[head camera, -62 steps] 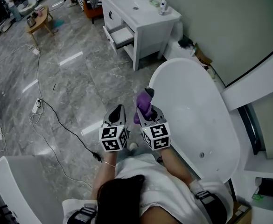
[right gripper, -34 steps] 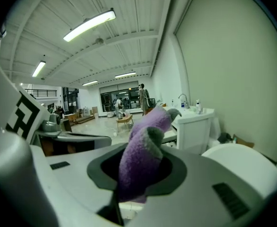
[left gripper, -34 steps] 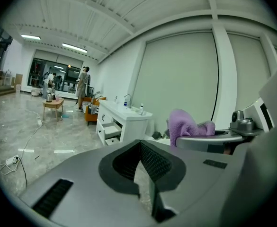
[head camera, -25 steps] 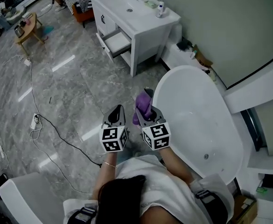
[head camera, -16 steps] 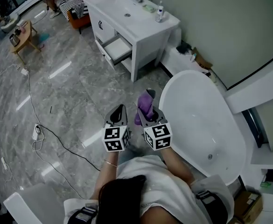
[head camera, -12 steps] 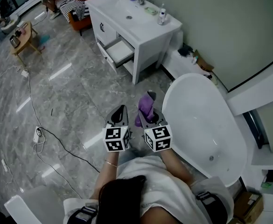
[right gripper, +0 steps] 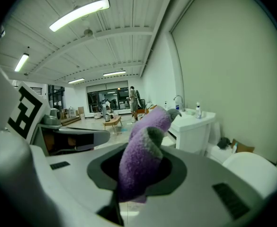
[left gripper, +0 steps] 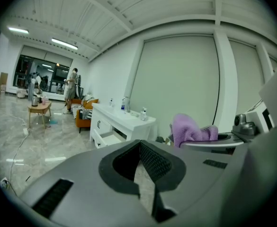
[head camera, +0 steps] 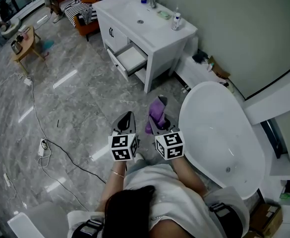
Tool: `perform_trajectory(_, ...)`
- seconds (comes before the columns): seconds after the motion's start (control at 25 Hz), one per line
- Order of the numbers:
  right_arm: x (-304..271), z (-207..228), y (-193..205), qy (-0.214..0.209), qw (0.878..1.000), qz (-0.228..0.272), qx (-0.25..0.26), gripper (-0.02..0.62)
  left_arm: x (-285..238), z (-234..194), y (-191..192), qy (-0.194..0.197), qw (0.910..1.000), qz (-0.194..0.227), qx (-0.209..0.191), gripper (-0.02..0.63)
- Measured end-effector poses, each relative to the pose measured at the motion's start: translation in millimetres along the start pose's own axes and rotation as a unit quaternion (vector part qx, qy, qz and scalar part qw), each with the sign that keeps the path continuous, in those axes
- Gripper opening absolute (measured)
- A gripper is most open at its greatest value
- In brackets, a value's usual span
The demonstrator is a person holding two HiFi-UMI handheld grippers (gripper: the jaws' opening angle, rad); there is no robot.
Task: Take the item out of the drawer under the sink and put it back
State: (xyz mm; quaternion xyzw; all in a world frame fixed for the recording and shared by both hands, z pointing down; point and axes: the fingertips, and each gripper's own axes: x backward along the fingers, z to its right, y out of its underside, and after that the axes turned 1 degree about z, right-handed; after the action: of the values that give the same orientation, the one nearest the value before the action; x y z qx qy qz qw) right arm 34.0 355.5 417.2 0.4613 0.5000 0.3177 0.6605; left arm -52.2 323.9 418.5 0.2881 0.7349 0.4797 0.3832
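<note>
Your right hand-held gripper (head camera: 160,125) is clamped partway shut on the purple cloth (head camera: 156,111). The left hand-held gripper (head camera: 126,117) is closed and empty. The open drawer (head camera: 133,58) at 12 o'clock has drawn nearer, so the return leg is likely under way.

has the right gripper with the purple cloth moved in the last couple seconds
Yes. The right gripper, shut on the purple cloth, has moved closer to the white sink cabinet; the stretch of floor between them has shrunk.
</note>
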Motion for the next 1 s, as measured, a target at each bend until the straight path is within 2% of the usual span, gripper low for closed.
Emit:
perform_trajectory(0.24, -7, -6, -6, 0.000, 1.000, 0.003, -0.001, 0.100, -3, -12, -7, -0.004, 1.0000, 0.005, 0.000, 0.003)
perform_trajectory(0.4, -11, -6, -5, -0.015, 1.000, 0.003, 0.002, 0.100, -2, -15, -8, -0.005, 0.9999, 0.009, 0.005, 0.003)
perform_trajectory(0.64, -17, 1, -7, -0.008, 1.000, 0.003, -0.011, 0.100, -3, -25, -4, -0.012, 0.9998, 0.004, 0.013, 0.003)
perform_trajectory(1.0, -45, 8, -13, -0.022, 1.000, 0.008, -0.003, 0.100, -27, -35, -8, -0.023, 0.9997, 0.008, 0.009, 0.003)
